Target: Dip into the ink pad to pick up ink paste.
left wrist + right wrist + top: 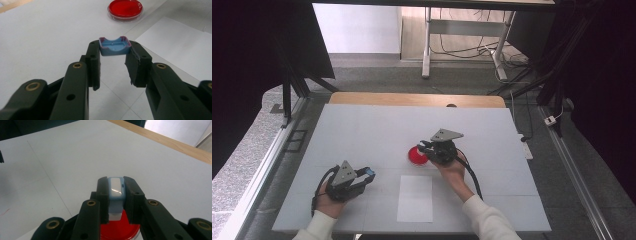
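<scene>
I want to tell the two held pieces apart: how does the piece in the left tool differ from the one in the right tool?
The left piece is a wide, open blue shell with purple edges; the right piece is narrower, light blue with a white face. The left one is beside the white paper, the right one above the red dish. Both are clamped.

Blue cap and capless blue-and-white marker, each clamped in a gripper, above a red petri dish

The small blue cap (pixel 114 47), hollow side up with a purplish rim, sits between the left gripper's (pixel 113 60) jaws; the blue-and-white marker body (pixel 116 191) is pinched in the right gripper (pixel 116 195) directly over the clear-lidded red dish (pixel 125 8) on the white table.
</scene>
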### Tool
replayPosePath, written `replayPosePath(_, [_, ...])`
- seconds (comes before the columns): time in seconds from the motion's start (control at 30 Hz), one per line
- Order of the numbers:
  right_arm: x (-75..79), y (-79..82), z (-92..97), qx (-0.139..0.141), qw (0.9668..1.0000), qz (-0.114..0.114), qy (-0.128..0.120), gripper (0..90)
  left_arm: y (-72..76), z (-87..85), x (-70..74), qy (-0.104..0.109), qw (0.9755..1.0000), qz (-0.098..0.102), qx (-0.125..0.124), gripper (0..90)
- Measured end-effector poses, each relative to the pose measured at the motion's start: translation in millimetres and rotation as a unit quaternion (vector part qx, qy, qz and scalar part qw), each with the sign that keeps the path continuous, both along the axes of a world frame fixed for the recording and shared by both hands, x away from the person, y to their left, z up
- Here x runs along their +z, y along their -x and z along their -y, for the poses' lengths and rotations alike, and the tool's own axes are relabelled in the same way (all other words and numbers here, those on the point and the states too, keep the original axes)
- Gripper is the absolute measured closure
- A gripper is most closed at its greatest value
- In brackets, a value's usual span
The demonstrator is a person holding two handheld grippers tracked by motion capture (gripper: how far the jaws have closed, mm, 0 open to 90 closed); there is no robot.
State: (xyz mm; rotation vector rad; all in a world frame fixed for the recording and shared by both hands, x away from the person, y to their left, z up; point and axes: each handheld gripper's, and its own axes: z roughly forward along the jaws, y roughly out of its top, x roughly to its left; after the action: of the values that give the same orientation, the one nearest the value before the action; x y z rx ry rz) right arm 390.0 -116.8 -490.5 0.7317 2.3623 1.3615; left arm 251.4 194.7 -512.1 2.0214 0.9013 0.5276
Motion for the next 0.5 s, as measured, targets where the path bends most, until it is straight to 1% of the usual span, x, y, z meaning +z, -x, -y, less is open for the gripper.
replayPosePath(0.1, [-2.2, 0.5, -2.8, 0.007, 1.0, -0.003, 0.0, 74.9, -0.2, -0.2, -0.1, 0.001, 1.0, 0.0, 0.0, 64.7])
replayPosePath(0.2, [-4.5, 0.9, -5.1, 0.01, 0.9999, -0.006, 0.005, 74.9, -0.1, -0.1, -0.1, 0.0, 1.0, 0.0, 0.0, 64.7])
replayPosePath(0.23, [-4.8, 1.0, -5.4, 0.011, 0.9999, -0.007, 0.008, 74.9, 0.0, -0.1, -0.1, 0.001, 1.0, 0.0, 0.0, 64.7])
replayPosePath(0.33, [-5.7, 1.1, -6.3, 0.012, 0.9999, -0.007, 0.006, 74.9, 0.2, -0.3, 0.0, 0.001, 1.0, 0.001, 0.0, 64.6])
replayPosePath(0.5, [-8.0, 0.5, -7.1, 0.013, 0.9998, -0.01, 0.012, 74.9, -0.1, 0.1, -0.3, 0.0, 1.0, -0.001, 0.0, 64.7])
